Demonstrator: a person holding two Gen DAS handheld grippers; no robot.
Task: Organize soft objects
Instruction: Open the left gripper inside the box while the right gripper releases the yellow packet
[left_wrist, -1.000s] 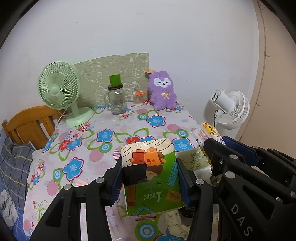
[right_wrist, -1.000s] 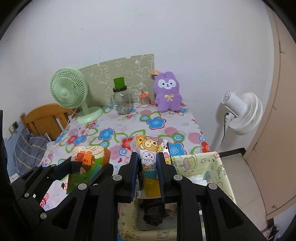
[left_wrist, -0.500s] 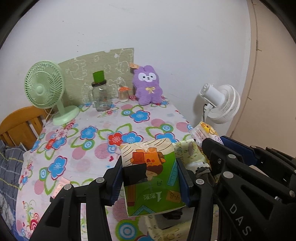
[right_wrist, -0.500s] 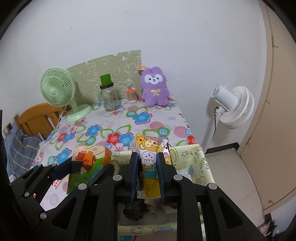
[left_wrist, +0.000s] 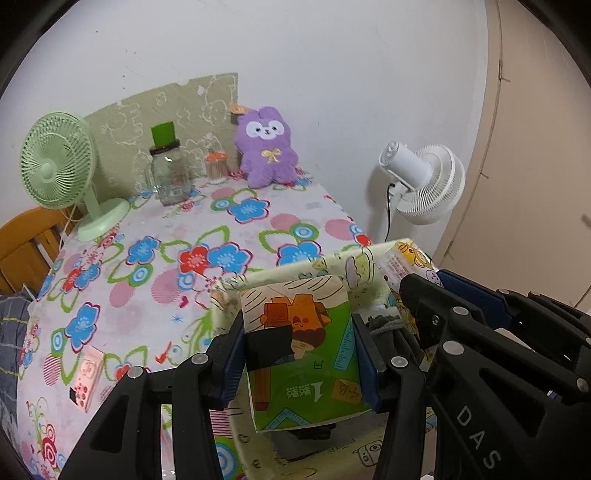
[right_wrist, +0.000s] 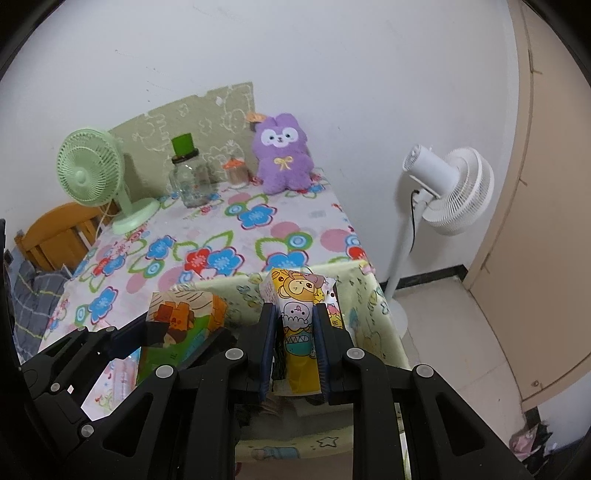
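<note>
Clamping the green tissue pack (left_wrist: 303, 350) in the left gripper (left_wrist: 299, 360) and the yellow tissue pack (right_wrist: 297, 332) in the right gripper (right_wrist: 295, 349), both probably light and squashy, best pinched mid-body, above the near-right fabric bin (left_wrist: 369, 254).

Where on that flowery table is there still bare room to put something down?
The middle of the floral tablecloth is free, between the green fan and the yellow fabric bin. It is crowded along the wall, with glass jar, small jar, purple plush.
</note>
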